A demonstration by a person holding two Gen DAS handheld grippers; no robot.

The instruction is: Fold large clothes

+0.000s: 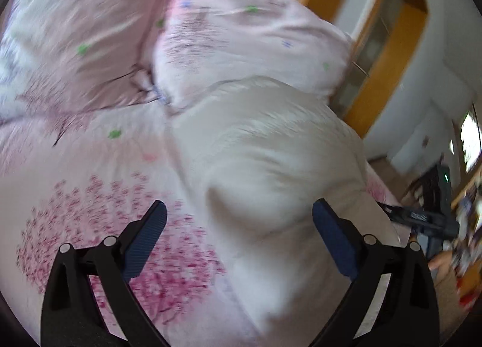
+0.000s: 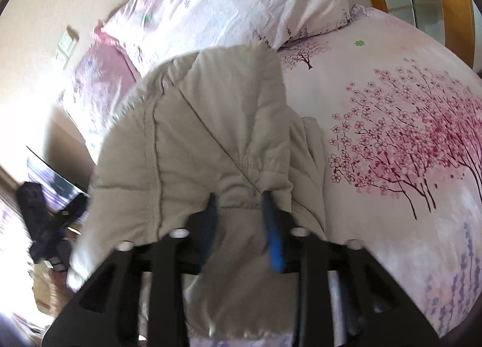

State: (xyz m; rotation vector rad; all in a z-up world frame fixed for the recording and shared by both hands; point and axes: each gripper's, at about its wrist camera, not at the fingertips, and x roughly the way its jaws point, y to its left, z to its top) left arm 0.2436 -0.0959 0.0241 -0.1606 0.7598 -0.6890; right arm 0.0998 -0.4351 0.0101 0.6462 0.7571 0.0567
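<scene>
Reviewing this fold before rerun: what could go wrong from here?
1. Only the right gripper pinches the beige jacket, on a small bunch near an elastic hem; it may slip out.
2. The left gripper is open and holds nothing, so the jacket could sag or fold unevenly.
3. The soft bedspread may let it bunch.

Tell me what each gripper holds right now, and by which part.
The right gripper pinches the beige jacket at a gathered elastic edge. The left gripper is open, holding nothing.
</scene>
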